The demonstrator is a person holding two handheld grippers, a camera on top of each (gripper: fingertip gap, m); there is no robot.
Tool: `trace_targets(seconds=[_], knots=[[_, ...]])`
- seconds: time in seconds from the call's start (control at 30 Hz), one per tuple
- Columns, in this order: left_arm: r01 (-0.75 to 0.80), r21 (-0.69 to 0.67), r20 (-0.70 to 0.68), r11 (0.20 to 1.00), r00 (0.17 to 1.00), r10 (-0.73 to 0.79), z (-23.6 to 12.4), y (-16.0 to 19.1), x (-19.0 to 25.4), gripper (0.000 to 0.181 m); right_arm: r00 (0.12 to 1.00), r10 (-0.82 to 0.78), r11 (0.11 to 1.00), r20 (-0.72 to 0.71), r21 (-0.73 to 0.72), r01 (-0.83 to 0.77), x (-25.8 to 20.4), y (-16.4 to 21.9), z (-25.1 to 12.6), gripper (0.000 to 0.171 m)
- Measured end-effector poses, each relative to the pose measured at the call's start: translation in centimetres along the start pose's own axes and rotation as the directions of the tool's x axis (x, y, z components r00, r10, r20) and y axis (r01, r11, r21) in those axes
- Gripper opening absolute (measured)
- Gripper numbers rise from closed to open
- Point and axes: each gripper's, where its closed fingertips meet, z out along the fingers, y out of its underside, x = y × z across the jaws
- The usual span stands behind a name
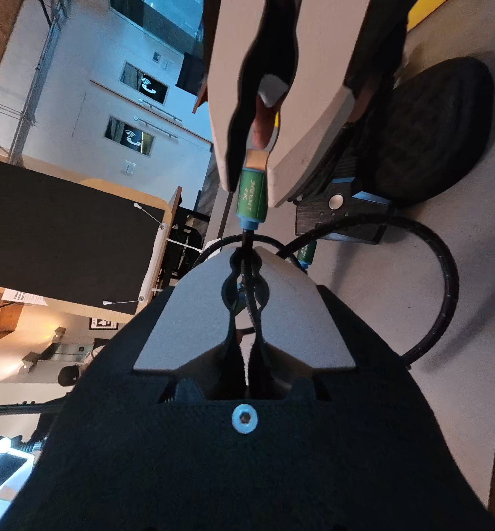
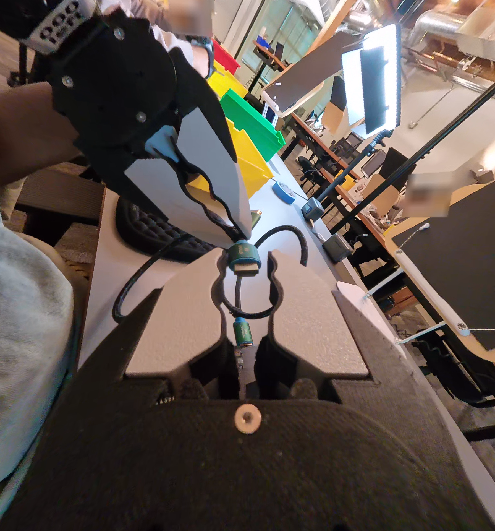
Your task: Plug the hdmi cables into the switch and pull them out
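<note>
The left gripper [image 1: 244,253] has grey, matte, wedge-shaped fingers with scalloped black inner edges. Its jaws are clenched on the braided black HDMI cable [image 1: 247,238], just behind the plug. The plug [image 1: 252,195] has a green metallic shell, a blue strain-relief collar and a gold-coloured metal tip. It is held above the tabletop [image 1: 384,287], which is a smooth, pale grey surface.

The right gripper [image 2: 244,255] is of the same build. Its jaws are released and stand either side of the plug's metal tip; in the left wrist view [image 1: 254,172] the tip sits between the right fingertips [image 1: 292,178], and contact cannot be confirmed.

The HDMI switch [image 1: 341,218] is a black, brushed-texture box with blue end trim and a round silver button. It lies on the tabletop beside the right gripper. A second green plug [image 1: 306,253] is at one end of the switch; in the right wrist view [image 2: 242,333] it appears seated in it. The cable forms a wide loop [image 1: 441,287] on the tabletop.

A black round textured pad [image 1: 435,129] lies beyond the switch. In the right wrist view, yellow bins [image 2: 249,163] and a green bin [image 2: 252,123] stand farther along the tabletop, with a roll of blue tape [image 2: 283,192] near them. A lit panel lamp [image 2: 369,80] stands on a stand beyond the table edge.
</note>
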Motion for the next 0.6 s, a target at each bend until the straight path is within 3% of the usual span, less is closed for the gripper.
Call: trace_targets(seconds=[0.2,0.3,0.37,0.43,0.5,0.57,0.6], knots=[[0.038,0.029,-0.003,0.999,0.999,-0.038,0.0,-0.2,0.0,0.006,1.0,-0.018,0.999,0.01,-0.029,0.018,-0.2,0.3,0.0,0.022],[0.157,0.1,0.053,0.983,0.985,-0.163,-0.4,-0.6,-1.5,0.022,0.997,-0.067,0.998,-0.04,-0.014,0.067,0.4,0.0,-0.2,0.021],[0.27,0.24,0.079,0.932,0.952,-0.296,-1.5,-1.7,-3.2,0.026,0.989,-0.105,0.994,-0.104,-0.016,0.104,1.3,-0.1,-0.5,0.022],[0.421,0.45,-0.058,0.787,0.893,-0.445,-3.5,-4.2,-3.9,0.027,0.974,-0.151,0.989,-0.168,-0.021,0.149,2.2,-0.4,-0.9,0.022],[0.588,0.601,-0.373,0.542,0.806,-0.46,-6.5,-7.6,-3.0,0.026,0.956,-0.202,0.979,-0.213,-0.01,0.205,2.9,-1.2,-1.1,0.021],[0.734,0.591,-0.668,0.335,0.678,-0.306,-9.3,-10.2,-0.8,0.026,0.937,-0.244,0.966,-0.25,0.025,0.259,3.7,-2.7,-1.2,0.021],[0.772,0.562,-0.761,0.296,0.623,-0.18,-10.4,-11.0,0.8,0.027,0.926,-0.264,0.957,-0.269,0.044,0.286,4.2,-3.6,-1.3,0.021]])
